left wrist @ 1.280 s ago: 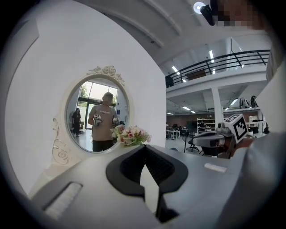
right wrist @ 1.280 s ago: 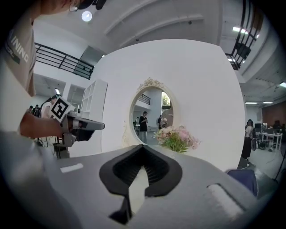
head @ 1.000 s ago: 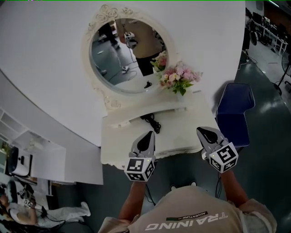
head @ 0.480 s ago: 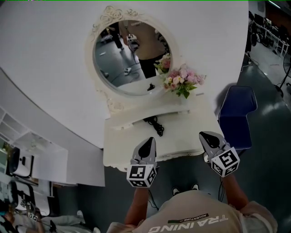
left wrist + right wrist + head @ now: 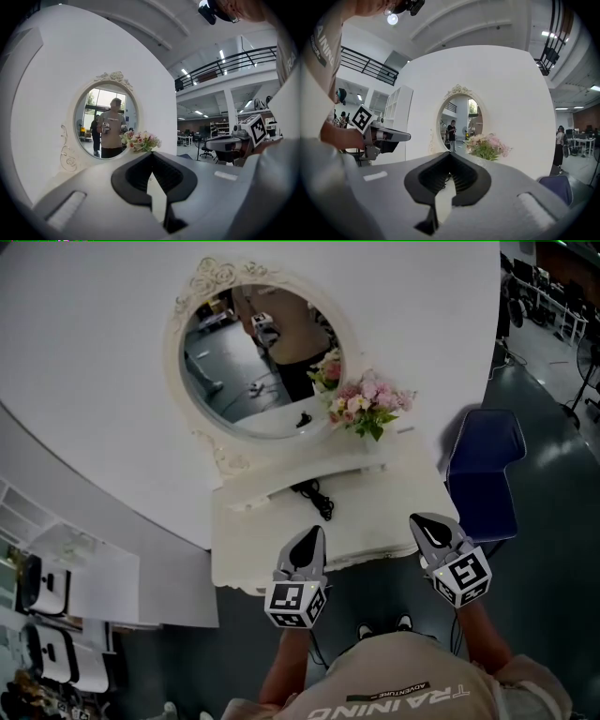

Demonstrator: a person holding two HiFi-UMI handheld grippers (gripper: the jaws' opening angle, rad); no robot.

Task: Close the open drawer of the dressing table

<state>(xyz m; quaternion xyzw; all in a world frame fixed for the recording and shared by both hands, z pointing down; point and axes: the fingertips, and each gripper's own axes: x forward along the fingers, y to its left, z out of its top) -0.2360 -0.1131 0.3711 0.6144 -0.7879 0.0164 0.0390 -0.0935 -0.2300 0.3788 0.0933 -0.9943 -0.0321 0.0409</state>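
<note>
Beige shirt point(image 5: 403, 681) of the person fills the nearest part of the head view, with dark shoes point(image 5: 380, 626) on the grey floor point(image 5: 544, 549) just short of the bench point(image 5: 253, 540). Both arms reach toward that bench. The left gripper point(image 5: 307, 538) hangs over the bench's near edge around the middle, and its marker cube point(image 5: 295, 604) is off the edge on the person's side. The right gripper point(image 5: 429, 526) is at the bench's near right corner, its cube point(image 5: 462, 576) also off the edge. The left fingers point(image 5: 136, 176) meet at the tips with nothing between them, only pale bench top showing through the slit lower down. The right fingers point(image 5: 466, 178) are the same, tips together and empty. Whether either gripper touches the bench I cannot tell. The drawer would be under the bench's near edge but the top hides it from above, so I cannot tell if it is in or out. A black cable point(image 5: 314, 495) lies coiled mid-bench, toward the back. Pink flowers point(image 5: 366, 404) stand at the bench's back right. The oval mirror point(image 5: 258, 357) in a cream frame rises from the bench's back edge against a white wall point(image 5: 94, 334) and reflects the person. A blue chair point(image 5: 483, 474) stands just right of the bench, and white shelves point(image 5: 56, 568) are well left of it.
</note>
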